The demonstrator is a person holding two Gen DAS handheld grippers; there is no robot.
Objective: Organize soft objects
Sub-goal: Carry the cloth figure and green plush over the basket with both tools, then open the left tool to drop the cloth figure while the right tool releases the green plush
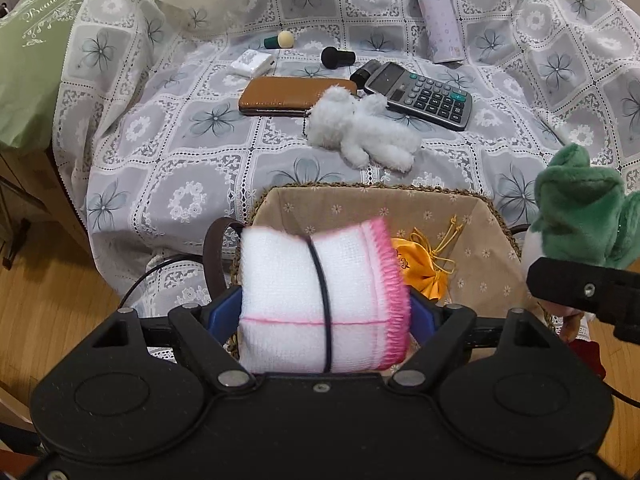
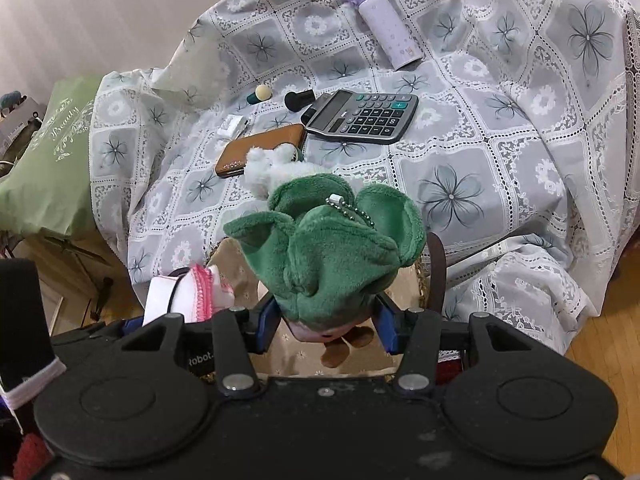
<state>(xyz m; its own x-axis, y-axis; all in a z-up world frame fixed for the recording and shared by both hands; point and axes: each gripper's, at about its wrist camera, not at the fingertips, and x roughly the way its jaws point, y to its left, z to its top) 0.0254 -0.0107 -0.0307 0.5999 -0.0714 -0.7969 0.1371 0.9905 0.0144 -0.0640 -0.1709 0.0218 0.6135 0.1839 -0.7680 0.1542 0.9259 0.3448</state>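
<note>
Between the left gripper's [image 1: 325, 312] jaws sits a rolled white towel with pink fringe and a black band [image 1: 316, 296], its sides against both blue pads, above the lined wicker basket [image 1: 360, 200]. Closed on a green plush toy [image 2: 324, 256], the right gripper's [image 2: 326, 320] jaws hold it over the same basket. Beyond, a fluffy white plush bear [image 1: 360, 132] lies on the lace-covered surface [image 1: 180, 140] beside a grey calculator [image 1: 420, 94].

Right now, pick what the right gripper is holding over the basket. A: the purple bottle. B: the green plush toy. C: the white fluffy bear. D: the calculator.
B: the right gripper is closed on the green plush toy, while the bear, calculator and bottle all lie on the patterned cloth beyond the basket.
</note>
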